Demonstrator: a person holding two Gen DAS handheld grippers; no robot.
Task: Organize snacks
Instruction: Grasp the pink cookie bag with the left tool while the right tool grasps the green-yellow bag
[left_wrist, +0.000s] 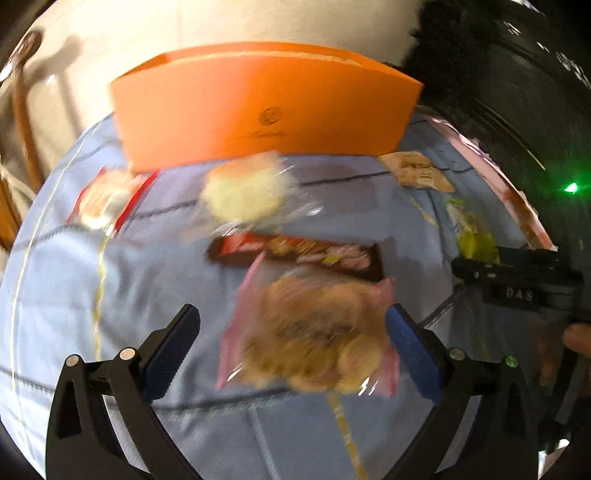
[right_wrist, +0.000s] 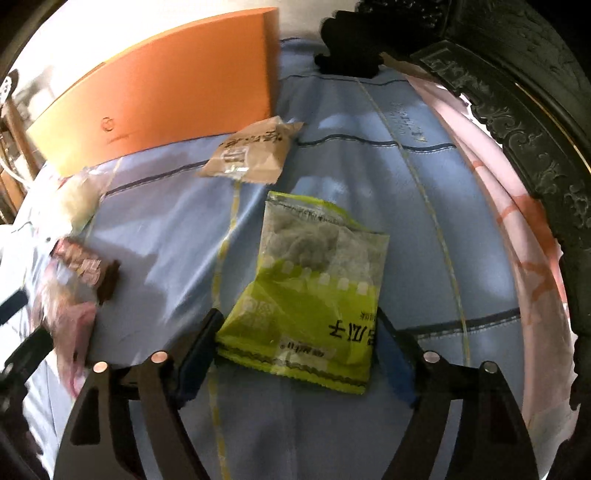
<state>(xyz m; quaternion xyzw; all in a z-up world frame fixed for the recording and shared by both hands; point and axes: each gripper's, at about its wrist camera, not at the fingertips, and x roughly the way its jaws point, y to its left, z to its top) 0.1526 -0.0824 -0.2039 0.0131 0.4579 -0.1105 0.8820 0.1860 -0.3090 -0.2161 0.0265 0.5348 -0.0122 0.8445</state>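
Several snack packs lie on a blue cloth (left_wrist: 66, 280). In the left wrist view my left gripper (left_wrist: 293, 334) is open, its fingers on either side of a pink pack of brown biscuits (left_wrist: 314, 339). Beyond it lie a dark red bar (left_wrist: 295, 253), a clear pack with a pale cake (left_wrist: 243, 190) and a red pack (left_wrist: 107, 199). In the right wrist view my right gripper (right_wrist: 297, 334) is open around the near end of a green seed pack (right_wrist: 310, 288). A tan sachet (right_wrist: 253, 149) lies further off. An orange box (left_wrist: 266, 107) stands at the back.
The orange box also shows in the right wrist view (right_wrist: 159, 85) at the back left. A dark carved frame (right_wrist: 517, 122) and a pink sheet (right_wrist: 498, 206) run along the right side. The right gripper's body (left_wrist: 524, 280) is at the right of the left wrist view.
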